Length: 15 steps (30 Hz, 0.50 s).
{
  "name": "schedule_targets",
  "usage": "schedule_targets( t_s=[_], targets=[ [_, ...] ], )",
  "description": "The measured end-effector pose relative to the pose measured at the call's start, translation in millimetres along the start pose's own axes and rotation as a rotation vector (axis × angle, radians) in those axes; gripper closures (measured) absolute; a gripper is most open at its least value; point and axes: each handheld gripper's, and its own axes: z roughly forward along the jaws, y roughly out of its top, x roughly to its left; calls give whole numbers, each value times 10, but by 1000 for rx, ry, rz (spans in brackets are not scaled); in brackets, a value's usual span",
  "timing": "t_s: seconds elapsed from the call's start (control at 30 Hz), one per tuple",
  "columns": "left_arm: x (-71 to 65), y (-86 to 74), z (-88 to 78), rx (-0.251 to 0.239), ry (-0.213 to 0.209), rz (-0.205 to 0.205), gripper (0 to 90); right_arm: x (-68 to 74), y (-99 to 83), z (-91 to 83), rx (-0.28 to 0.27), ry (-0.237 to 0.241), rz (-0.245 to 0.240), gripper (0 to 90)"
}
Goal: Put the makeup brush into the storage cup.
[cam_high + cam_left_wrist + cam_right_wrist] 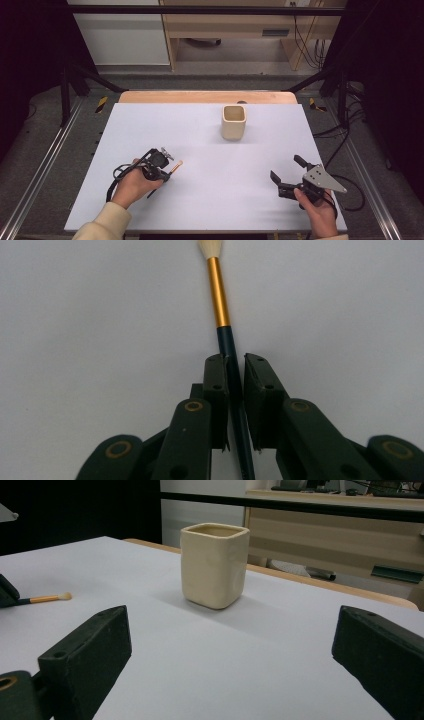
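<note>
Cream cup [234, 122] upright, well beyond brush [176, 167]

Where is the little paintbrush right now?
In the high view the paintbrush lies at the table's left, its dark handle between the left gripper jaws, far from the cream cup.

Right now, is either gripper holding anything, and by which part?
The left gripper is shut on the brush, gripping its dark handle below the gold ferrule. The right gripper stands open, holding nothing.
</note>
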Motion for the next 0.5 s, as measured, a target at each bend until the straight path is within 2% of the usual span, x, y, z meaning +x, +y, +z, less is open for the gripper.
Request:
schedule_targets(
  t_s=[0.33, 0.4, 0.5],
  targets=[
    [-28, -8, 14, -8, 12, 4, 828, -2, 0, -1, -6, 0, 1, 30],
    [-31, -22, 4, -22, 11, -4, 829, -1, 0, -1, -6, 0, 3, 30],
    [-40, -41, -73, -70, 12, -4, 829, 0, 1, 2, -4, 0, 0, 30]
  ],
)
